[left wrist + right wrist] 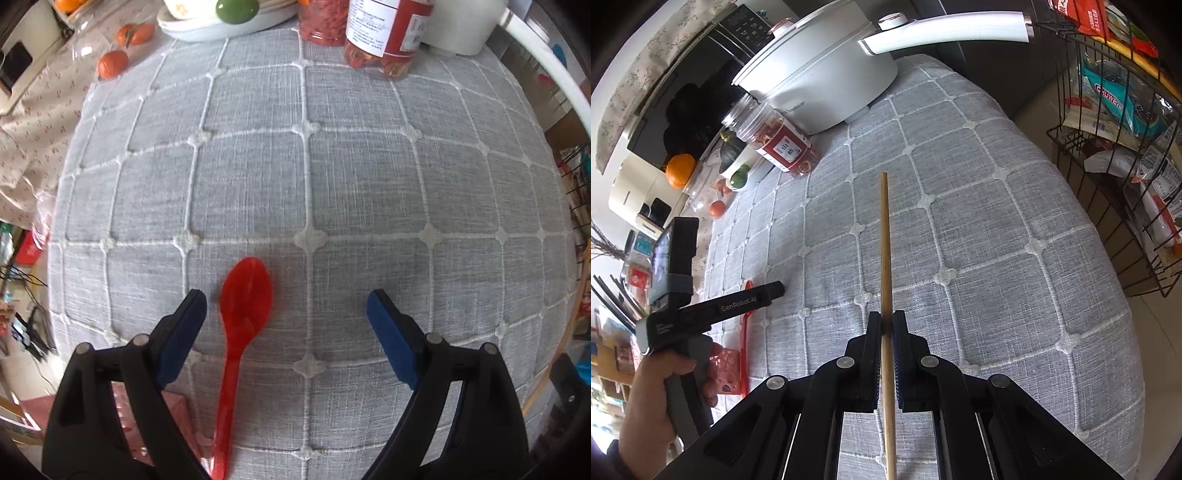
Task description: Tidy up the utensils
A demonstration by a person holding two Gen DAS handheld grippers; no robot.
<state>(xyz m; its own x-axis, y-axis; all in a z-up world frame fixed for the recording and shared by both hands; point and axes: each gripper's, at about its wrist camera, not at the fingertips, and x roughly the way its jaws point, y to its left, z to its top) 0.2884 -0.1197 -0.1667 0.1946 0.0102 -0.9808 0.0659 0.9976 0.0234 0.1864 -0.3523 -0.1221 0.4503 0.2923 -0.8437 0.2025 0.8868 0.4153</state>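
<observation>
1. Judging progress: early-to-mid, nothing looks sorted into a holder yet; no utensil tray or cup visible in either view.
2. Right gripper (885, 325) is clamped on a wooden chopstick (885, 240), which runs fwd between the pads and sticks out over the grey quilted cloth (997, 221). Whether its tip touches the cloth, can't tell.
3. Left gripper (286, 306) is spread wide, holding nothing.
4. Red spoon (242, 314) lies flat on the cloth between the left gripper's fingers, closer to the left one, bowl pointing away, handle toward the cam.
5. Left to do, prob: grab spoon, then put both utensils wherever they belong.
6. White pot (827, 85) and jar (779, 142) sit at the far edge, well apart from the action.
</observation>
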